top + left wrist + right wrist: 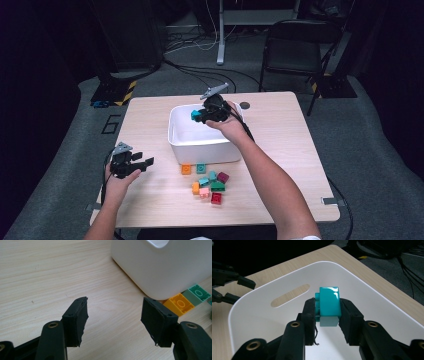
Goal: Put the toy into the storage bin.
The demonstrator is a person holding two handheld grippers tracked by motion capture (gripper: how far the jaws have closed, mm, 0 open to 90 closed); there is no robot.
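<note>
A white bin stands in the middle of the table. Above its far right part my right gripper is shut on a teal brick. In the right gripper view the teal brick sits pinched between the two black pads, over the bin's inside. My left gripper hovers open at the table's left front, with nothing between its fingers. In the left gripper view its fingers spread wide over bare wood beside the bin's corner.
Several loose bricks lie in front of the bin: an orange one, a teal-green one, a dark red one, a red one. A black chair and cables sit behind the table.
</note>
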